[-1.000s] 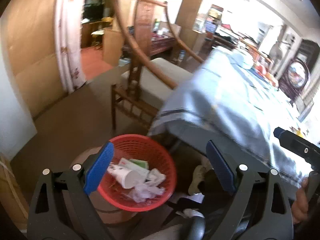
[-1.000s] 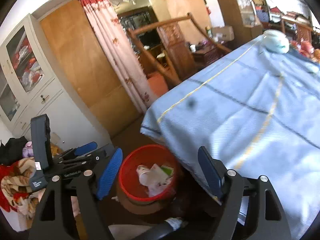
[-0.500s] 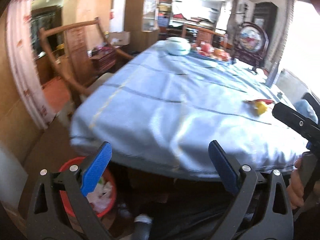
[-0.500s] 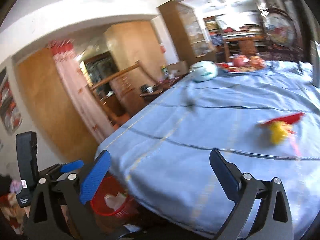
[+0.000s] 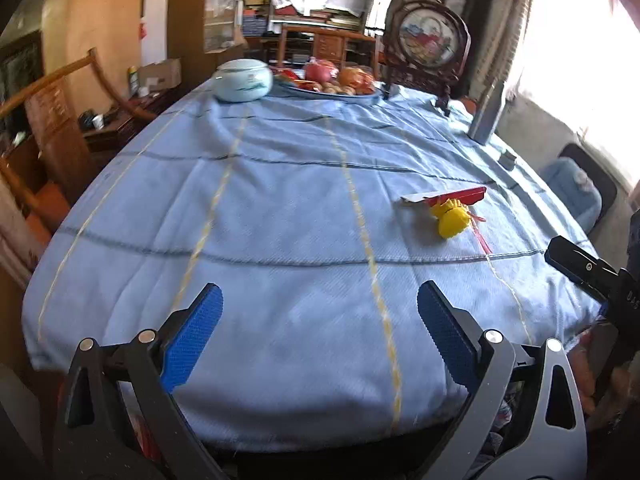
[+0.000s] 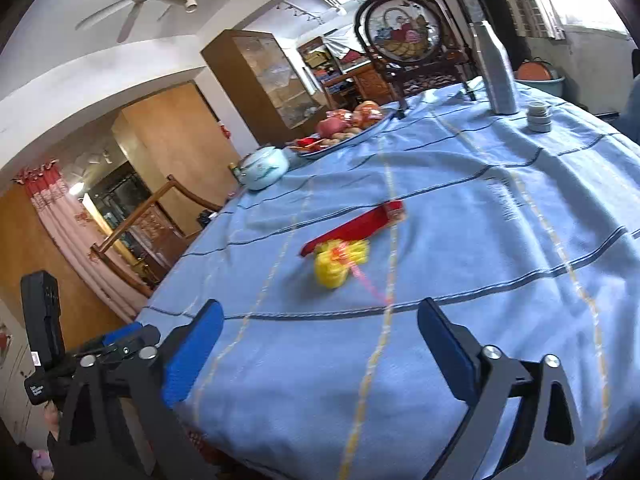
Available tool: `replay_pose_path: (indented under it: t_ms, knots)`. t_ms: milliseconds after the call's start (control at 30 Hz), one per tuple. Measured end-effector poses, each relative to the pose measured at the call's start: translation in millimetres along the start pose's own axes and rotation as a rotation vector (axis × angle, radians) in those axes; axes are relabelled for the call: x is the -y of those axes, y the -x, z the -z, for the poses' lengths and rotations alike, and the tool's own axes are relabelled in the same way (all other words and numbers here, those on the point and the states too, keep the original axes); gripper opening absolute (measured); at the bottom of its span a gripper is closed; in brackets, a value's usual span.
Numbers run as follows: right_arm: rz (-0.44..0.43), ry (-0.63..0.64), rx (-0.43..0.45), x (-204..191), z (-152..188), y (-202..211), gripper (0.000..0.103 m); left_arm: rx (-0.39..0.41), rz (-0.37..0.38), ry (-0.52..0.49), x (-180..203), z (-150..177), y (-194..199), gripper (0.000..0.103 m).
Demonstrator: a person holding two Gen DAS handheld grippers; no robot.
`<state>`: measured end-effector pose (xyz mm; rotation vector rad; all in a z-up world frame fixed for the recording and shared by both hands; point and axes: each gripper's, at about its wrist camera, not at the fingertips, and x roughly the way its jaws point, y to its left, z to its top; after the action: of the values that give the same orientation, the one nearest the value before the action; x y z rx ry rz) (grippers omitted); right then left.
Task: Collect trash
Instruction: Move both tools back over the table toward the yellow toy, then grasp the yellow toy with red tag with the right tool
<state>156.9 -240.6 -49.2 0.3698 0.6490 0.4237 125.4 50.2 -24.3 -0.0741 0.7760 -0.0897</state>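
Yellow wrapper (image 6: pixel 340 266), seemingly crumpled, lies well beyond both fingers (image 6: pixel 192 354).

Daylight floods in from the window (image 5: pixel 580 60) on the right, blown out to white in the left wrist view. Blue tablecloth (image 5: pixel 280 208) evenly lit, soft shadows in its folds. Yellow wrapper (image 6: pixel 340 264) motion-smeared in the right view. Heavy fisheye bending, dark vignetted corners.

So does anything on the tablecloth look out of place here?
Yes: a crumpled yellow wrapper with a red ribbon lies loose against a flattened red carton mid-table, apart from the tidy fruit tray and lidded ceramic jar at the far end. It looks like litter.
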Motion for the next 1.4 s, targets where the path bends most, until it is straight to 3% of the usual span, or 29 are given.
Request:
replay_pose_path:
  t_ms: [100,167,333,600,667,733,767,967,1167,1267,1400]
  knots:
    - [0.010,0.033,-0.033,-0.5,-4.9,-8.9,0.073,-0.004,0.006,-0.023,6.0,-10.2,-14.7,0.094]
    - [0.030,0.066,-0.051,-6.7,-8.6,-17.0,0.071,-0.010,0.018,-0.017,3.6,-16.2,-22.9,0.094]
    - [0.104,0.167,-0.146,-26.1,-19.7,-55.6,0.070,-0.031,0.057,0.024,-7.1,-28.4,-42.3,0.094]
    - [0.153,0.233,-0.320,-34.7,-30.9,-115.8,0.069,-0.030,0.023,0.000,-15.5,-31.6,-53.2,0.094]
    - [0.182,0.242,-0.337,-32.6,-33.1,-124.7,0.058,-0.040,0.027,0.002,-17.0,-32.5,-56.5,0.094]
    - [0.180,0.223,-0.356,-25.8,-37.1,-131.2,0.033,-0.048,0.031,-0.003,-17.3,-33.8,-59.0,0.094]
    - [0.175,0.210,-0.357,-20.9,-39.1,-131.5,0.026,-0.051,0.031,-0.007,-16.8,-34.8,-60.3,0.094]
    - [0.207,0.177,-0.215,11.7,-50.9,-88.9,0.026,-0.063,0.022,-0.068,1.2,-45.3,-72.9,0.094]
    - [0.199,0.071,-0.085,56.0,-61.3,-43.9,0.029,-0.088,0.089,-0.184,51.7,-56.0,-92.9,0.094]
    - [0.142,0.018,-0.094,72.5,-61.6,-42.3,0.029,-0.100,0.119,-0.287,88.7,-54.0,-103.3,0.094]
    - [0.025,-0.017,-0.074,79.6,-64.4,-31.2,0.029,-0.111,0.132,-0.337,113.7,-50.9,-110.1,0.094]
